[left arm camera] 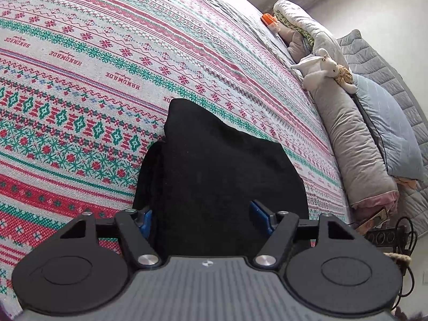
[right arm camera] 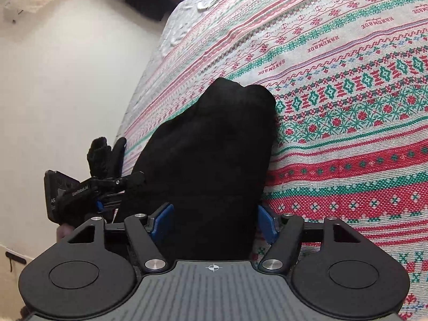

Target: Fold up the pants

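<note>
Partly folded, seemingly: pants bunched mid-frame on bed; left gripper and right gripper spread wide around cloth, not clamped; flattening and final fold probably left.

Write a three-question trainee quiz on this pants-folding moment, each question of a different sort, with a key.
1. True or false: the black pants lie on a patterned bedspread.
2. What sits between the fingers of the right tongs? A) the pants B) a pillow C) nothing
3. Fill in: the white plush toy by the pillows is a ____.

Key: 1 true. 2 A. 3 rabbit.
</note>
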Motion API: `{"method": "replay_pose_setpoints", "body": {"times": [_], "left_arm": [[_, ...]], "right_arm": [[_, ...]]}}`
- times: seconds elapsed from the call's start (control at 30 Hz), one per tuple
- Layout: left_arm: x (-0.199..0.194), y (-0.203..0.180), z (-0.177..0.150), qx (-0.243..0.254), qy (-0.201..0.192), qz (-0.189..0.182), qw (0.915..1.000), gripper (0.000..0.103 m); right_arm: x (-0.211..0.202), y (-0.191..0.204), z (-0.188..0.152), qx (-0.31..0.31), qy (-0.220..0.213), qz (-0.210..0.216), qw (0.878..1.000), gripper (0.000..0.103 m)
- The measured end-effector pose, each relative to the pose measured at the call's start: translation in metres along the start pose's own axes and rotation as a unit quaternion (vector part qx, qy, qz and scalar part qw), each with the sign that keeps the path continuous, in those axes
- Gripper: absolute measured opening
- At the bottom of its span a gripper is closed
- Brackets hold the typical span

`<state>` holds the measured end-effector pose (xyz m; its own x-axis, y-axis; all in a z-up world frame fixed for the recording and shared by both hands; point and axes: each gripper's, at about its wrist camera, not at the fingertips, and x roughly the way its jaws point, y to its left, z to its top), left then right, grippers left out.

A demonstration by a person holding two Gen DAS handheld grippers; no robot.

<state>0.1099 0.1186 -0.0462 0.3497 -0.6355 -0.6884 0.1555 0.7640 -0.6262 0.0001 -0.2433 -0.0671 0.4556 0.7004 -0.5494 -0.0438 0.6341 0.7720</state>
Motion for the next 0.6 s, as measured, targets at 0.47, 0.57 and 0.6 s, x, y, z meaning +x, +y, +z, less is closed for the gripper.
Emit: {"method": "replay_pose_setpoints", "body": {"times": [0.47,0.57,0.6], "left_arm": [[-0.005,-0.009,-0.007,-0.060,-0.022,-0.014,0.9979,0.048],[-0.012,-0.026,-0.008,-0.043,-0.035,-0.024,0.9982,0.047],[-0.013,-0.030,-0.008,-0.040,-0.038,-0.026,0.9982,0.046]], "right_arm": [[0.014,0.011,0.004,0.053,-0.008,-0.003,0.999,0.018],[-0.001,0.027,0.011,0.037,-0.021,0.021,0.999,0.013],[-0.004,0.032,0.014,0.033,-0.021,0.025,0.999,0.013]]}}
